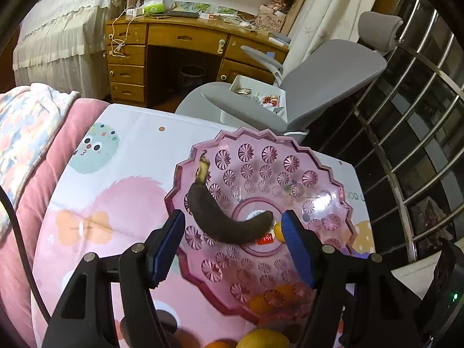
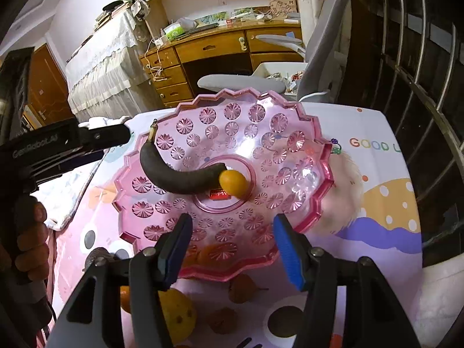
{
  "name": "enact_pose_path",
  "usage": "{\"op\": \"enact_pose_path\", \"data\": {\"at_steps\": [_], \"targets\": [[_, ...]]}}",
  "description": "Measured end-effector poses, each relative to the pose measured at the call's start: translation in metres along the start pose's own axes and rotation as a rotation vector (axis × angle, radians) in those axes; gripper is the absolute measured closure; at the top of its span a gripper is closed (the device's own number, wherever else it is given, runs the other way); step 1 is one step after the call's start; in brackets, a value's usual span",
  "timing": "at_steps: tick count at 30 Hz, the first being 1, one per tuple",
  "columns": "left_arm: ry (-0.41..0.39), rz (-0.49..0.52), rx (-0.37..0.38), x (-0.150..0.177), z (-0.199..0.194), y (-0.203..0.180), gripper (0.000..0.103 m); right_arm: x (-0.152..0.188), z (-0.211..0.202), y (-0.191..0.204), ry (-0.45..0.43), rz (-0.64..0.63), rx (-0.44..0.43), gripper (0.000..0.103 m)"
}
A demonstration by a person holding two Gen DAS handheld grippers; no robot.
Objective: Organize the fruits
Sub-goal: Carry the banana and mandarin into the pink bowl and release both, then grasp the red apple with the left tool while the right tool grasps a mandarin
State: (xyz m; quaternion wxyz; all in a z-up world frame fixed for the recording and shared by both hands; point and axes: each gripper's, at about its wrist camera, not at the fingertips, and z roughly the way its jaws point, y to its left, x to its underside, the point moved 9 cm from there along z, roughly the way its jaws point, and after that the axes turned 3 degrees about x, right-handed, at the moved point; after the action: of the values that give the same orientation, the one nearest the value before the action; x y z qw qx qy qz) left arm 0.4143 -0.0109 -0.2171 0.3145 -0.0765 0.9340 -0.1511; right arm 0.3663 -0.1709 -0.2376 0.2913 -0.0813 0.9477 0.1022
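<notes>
So both pairs of tongs stand wide and hold nothing. The left gripper hovers over the near half of the pink cut-glass fruit plate, its blue pads either side of the blackened banana without touching it. The right gripper hangs over the plate's near rim, equally empty; the left tool shows at the left edge of its view, gripped by the person's hand.

On the plate, the overripe banana lies curved across the centre, stem pointing far-left, and a small orange fruit, likely a kumquat, rests touching its tip at the centre ring. So two pieces appear to be placed already.

The rest is still off the plate, on the patterned tablecloth at the near side: a large yellow citrus, an orange mostly hidden behind the gripper arm, a brownish pear-like fruit, and a wrinkled brown, walnut-like one. Orange shapes also show through the plate's near edge; whether they lie on or under it cannot be told.

By this showing the job is under halfway, with at least four pieces left to gather.
</notes>
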Motion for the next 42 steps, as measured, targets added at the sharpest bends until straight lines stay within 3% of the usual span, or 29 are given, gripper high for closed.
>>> {"op": "enact_pose_path", "data": {"at_steps": [6, 16, 27, 32, 42], "targets": [[0.005, -0.003, 0.057, 0.015, -0.026, 0.004, 0.036, 0.004, -0.022, -0.001, -0.018, 0.054, 0.027, 0.045], [0.073, 0.12, 0.113, 0.055, -0.066, 0.019, 0.033, 0.037, -0.059, -0.012, -0.047, 0.109, 0.183, 0.044], [0.229, 0.24, 0.168, 0.117, -0.089, 0.035, 0.031, 0.095, -0.095, -0.018, -0.072, 0.252, 0.296, 0.04], [0.308, 0.304, 0.194, 0.147, -0.093, 0.039, 0.025, 0.124, -0.099, -0.013, -0.066, 0.341, 0.284, 0.04], [0.512, 0.346, 0.233, 0.218, -0.092, 0.046, 0.022, 0.169, -0.092, 0.003, -0.046, 0.371, 0.314, 0.04]]}}
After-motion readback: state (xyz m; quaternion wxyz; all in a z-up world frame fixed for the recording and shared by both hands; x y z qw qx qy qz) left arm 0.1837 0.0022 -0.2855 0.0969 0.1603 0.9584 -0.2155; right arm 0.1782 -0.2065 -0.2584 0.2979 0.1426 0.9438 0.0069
